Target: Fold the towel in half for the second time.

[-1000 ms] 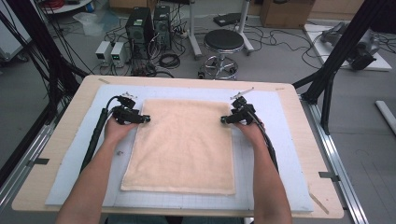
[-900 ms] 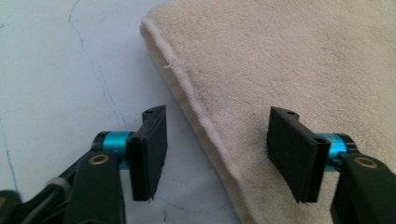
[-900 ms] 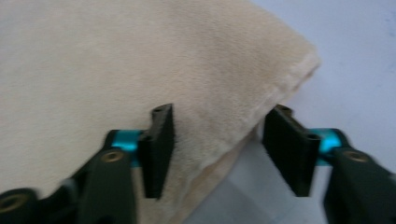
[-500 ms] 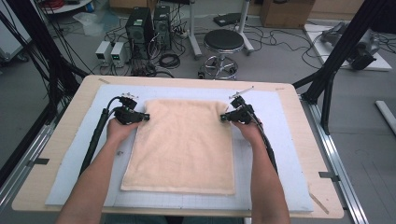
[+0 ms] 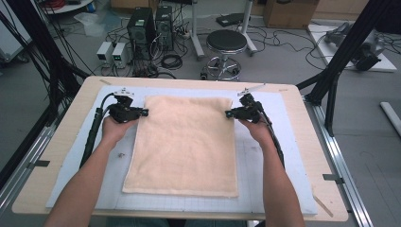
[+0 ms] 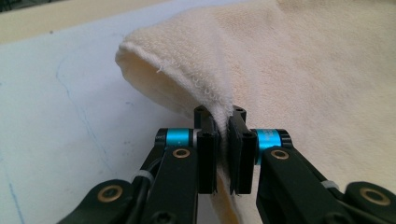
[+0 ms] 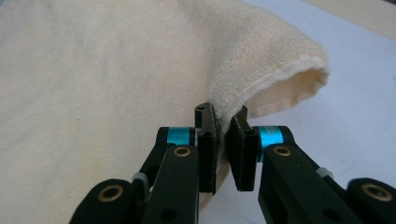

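The room behind was a workshop floor strewn with cables, with computer towers [image 5: 150, 24] and a round black stool [image 5: 227, 41] beyond the far edge of the desk [image 5: 61, 137]. From the high view, a white mat [image 5: 279, 156] covered most of the wooden desk, and a cream towel [image 5: 187, 142] lay flat on the mat, reaching from near its far edge almost to its near edge. The person's forearms came in from below. The left tongs [image 5: 142, 112] sat at the towel's far left corner and the right tongs [image 5: 230, 113] at its far right corner, each pointing inward at the cloth's side edge.

In the left gripper view, the left tongs [image 6: 223, 135] had just been closing and were clamped on the hem of the towel [image 6: 299, 70], with the cloth pinched between the black pads. The corner stood lifted off the mat [image 6: 60, 121] in a small arch, with a hollow showing underneath.

In the right gripper view, the right tongs [image 7: 223, 135] had likewise just been closing and gripped the stitched hem of the towel [image 7: 102, 74]. That corner curled up off the mat [image 7: 355, 102] as well, while the rest of the cloth lay flat.
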Motion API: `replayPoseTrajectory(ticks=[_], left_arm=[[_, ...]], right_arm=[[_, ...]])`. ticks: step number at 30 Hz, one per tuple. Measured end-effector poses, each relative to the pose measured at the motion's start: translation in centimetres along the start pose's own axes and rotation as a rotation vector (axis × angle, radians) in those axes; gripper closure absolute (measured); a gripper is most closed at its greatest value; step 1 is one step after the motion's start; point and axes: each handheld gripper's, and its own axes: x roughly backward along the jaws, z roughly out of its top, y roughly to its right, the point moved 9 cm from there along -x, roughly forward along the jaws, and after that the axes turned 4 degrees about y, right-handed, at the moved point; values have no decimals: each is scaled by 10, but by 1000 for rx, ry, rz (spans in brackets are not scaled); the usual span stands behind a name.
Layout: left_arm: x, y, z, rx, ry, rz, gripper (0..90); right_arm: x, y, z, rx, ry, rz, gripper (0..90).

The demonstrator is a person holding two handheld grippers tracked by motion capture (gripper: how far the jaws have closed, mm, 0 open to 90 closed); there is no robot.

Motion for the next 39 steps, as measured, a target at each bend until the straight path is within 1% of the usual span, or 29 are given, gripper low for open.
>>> replayPoseTrajectory(ticks=[1,4,5,6,7,8,9,10,11,12,14,15,16,17,18,19,20,21,22,23,24,25,28,30,31,34,35,38,39], left_arm=[[10,4,3,-11,26,-4,833],[21,8,4,-32,39,-10,833],[32,15,3,-53,68,-9,833],[32,15,3,-53,68,-9,833],[44,24,-2,-77,74,-21,833],[44,24,-2,-77,74,-21,833],[50,29,-5,-92,80,-23,833],[56,34,-8,-96,98,-27,833],[67,45,-18,-115,104,-39,833],[67,45,-18,-115,104,-39,832],[76,55,-32,-117,109,-53,831],[82,65,-48,-125,101,-64,830],[82,65,-48,-125,101,-64,829],[85,73,-65,-128,83,-77,827],[85,73,-65,-128,83,-77,825],[85,79,-81,-132,51,-85,820],[85,79,-81,-132,51,-85,803],[85,81,-93,-143,19,-87,777],[85,81,-93,-143,19,-87,736],[86,82,-98,-135,8,-102,676],[86,82,-98,-135,8,-102,610],[89,80,-95,-124,14,-109,572],[91,77,-89,-126,21,-106,491],[91,72,-83,-119,38,-87,444],[92,67,-75,-99,53,-80,433],[90,61,-68,-87,69,-62,429],[87,54,-61,-83,72,-40,429],[82,47,-55,-75,71,-20,429],[74,41,-50,-64,70,-2,430]], right_arm=[[7,-5,2,11,7,18,831],[15,-11,6,35,32,27,831],[25,-21,9,55,67,41,831],[25,-21,9,55,67,41,831],[34,-32,7,88,78,52,830],[34,-32,7,88,78,52,830],[42,-43,1,96,91,63,829],[42,-43,1,96,91,63,829],[49,-56,-9,116,100,78,828],[49,-56,-9,116,100,78,828],[54,-69,-21,133,98,92,825],[58,-81,-35,134,96,109,820],[58,-81,-35,134,96,109,820],[58,-91,-52,138,62,121,806],[58,-91,-52,138,62,121,806],[58,-99,-67,146,47,122,783],[58,-99,-67,146,47,122,783],[55,-101,-80,135,4,110,692],[55,-101,-80,135,4,110,692],[54,-101,-85,136,6,97,608],[54,-101,-85,136,6,97,608],[57,-100,-85,122,20,83,547],[61,-96,-81,115,41,64,503],[64,-92,-77,102,58,57,472],[66,-87,-72,99,76,42,456],[68,-80,-66,91,86,24,444],[67,-75,-60,91,86,10,436],[60,-68,-53,95,65,-6,412],[55,-66,-51,95,54,-10,400]])
